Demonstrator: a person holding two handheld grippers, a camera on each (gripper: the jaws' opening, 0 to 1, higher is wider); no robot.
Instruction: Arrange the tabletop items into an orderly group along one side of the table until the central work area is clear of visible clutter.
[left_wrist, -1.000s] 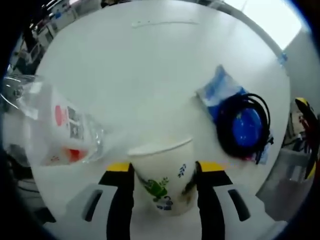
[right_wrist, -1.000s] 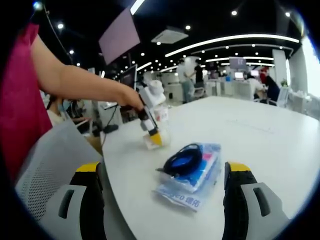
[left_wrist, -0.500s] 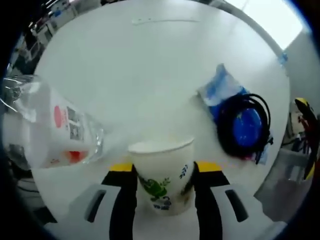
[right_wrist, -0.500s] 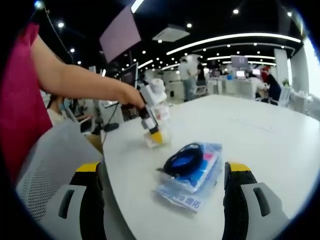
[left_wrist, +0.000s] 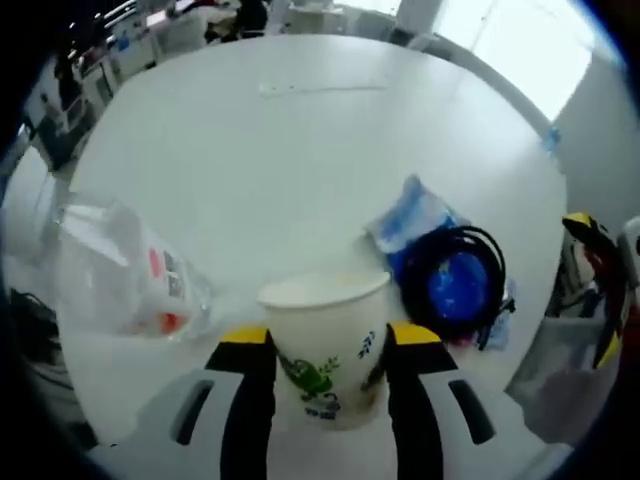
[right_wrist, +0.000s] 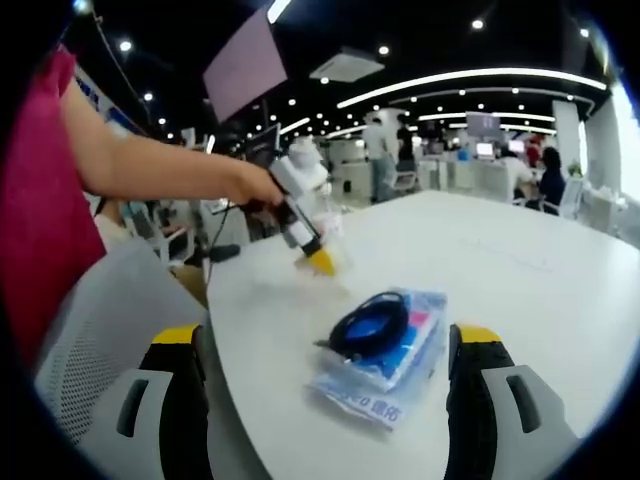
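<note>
Left gripper view: my left hand-held gripper (left_wrist: 322, 352) is clamped on a white paper cup (left_wrist: 325, 345) w/ green print, jaws pressed to both its sides, cup upright above the white table (left_wrist: 260, 160). Clear plastic bag (left_wrist: 125, 275) lies to the cup's left. Blue packet (left_wrist: 420, 225) w/ a black cable coil (left_wrist: 450, 285) on top lies to its right. Right gripper view: right hand-held gripper (right_wrist: 325, 375) is spread wide, gripping nothing; packet and coil sit just ahead between the jaws. Person's hand (right_wrist: 245, 185) holds the left hand-held gripper farther ahead, to the left.
</note>
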